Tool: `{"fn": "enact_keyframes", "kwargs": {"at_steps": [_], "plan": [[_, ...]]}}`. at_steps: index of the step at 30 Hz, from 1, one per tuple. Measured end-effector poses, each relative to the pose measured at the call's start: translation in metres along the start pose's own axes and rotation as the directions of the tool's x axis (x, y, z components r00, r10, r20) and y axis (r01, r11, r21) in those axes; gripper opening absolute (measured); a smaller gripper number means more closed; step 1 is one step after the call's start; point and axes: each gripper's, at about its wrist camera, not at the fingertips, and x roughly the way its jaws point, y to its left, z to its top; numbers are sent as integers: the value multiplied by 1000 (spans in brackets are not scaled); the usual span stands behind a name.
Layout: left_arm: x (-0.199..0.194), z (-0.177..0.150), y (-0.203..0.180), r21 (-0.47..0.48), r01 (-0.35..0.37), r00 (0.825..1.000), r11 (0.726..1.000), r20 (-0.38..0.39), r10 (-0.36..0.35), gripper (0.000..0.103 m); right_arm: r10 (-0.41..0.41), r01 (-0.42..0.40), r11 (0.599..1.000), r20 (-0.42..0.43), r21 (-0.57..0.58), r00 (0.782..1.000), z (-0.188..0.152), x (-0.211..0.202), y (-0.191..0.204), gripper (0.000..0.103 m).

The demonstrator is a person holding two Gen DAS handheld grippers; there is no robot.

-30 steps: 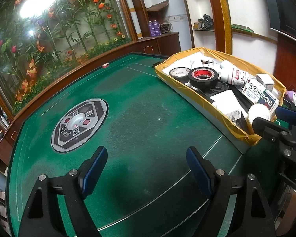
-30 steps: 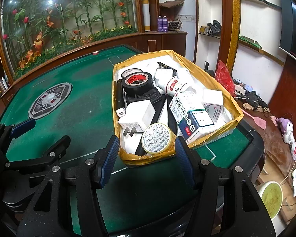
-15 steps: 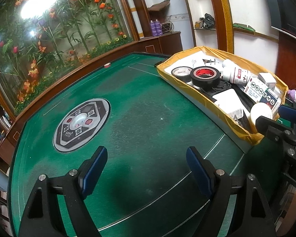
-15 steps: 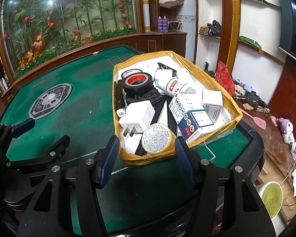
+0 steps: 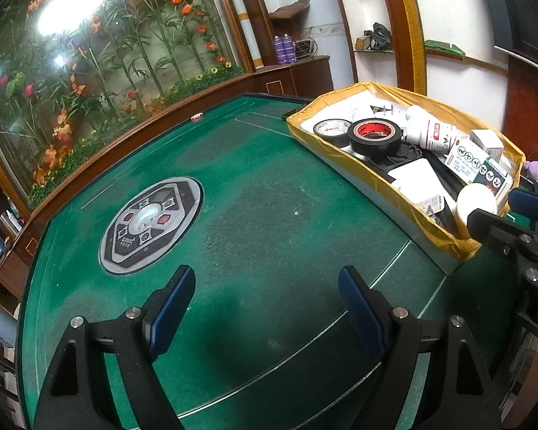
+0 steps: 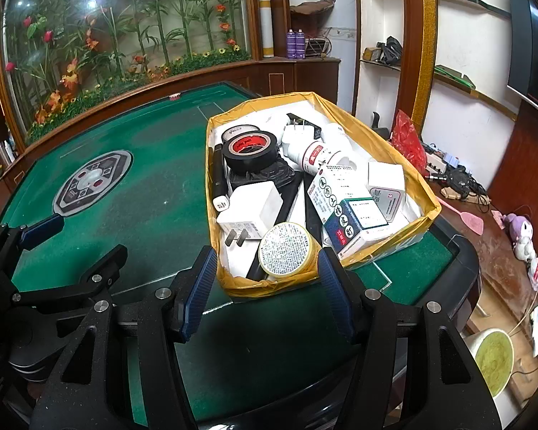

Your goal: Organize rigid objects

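Fingers of the right gripper (image 6: 265, 283) are standing spread and empty just short of the near end of the yellow-lined box (image 6: 383, 136), and the round tin (image 6: 288, 249) with its printed face tipped toward the camera is sitting straight ahead between them, at the box's near lip. The left gripper (image 5: 265, 308) is also spread and holding nothing, hovering over bare green table (image 5: 262, 215) with the box lying off to its right, so the right hand is plainly the nearer one to the box. The box's long axis is running away from the right gripper, near to far. Behind the tin, a white charger (image 6: 251, 209) is lying on the left, prongs pointing near, and a blue and white carton (image 6: 344, 211) is leaning on the right. Farther in, a black tape roll (image 6: 251, 152) with a red core is resting on dark clutter beside a white bottle (image 6: 314, 154) lying on its side. Everything is lying jumbled together in the box; whether this heap is the sorted result or the stock to be sorted, I cannot tell.
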Motion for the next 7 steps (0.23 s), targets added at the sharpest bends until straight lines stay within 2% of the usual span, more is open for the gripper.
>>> {"fn": "enact_keyframes", "kwargs": {"at_steps": [7], "plan": [[-7, -1, -5, 19, -7, 1000, 1000, 25, 6, 83, 1, -1, 1000, 1, 1, 1000, 0, 0, 0, 59]]}}
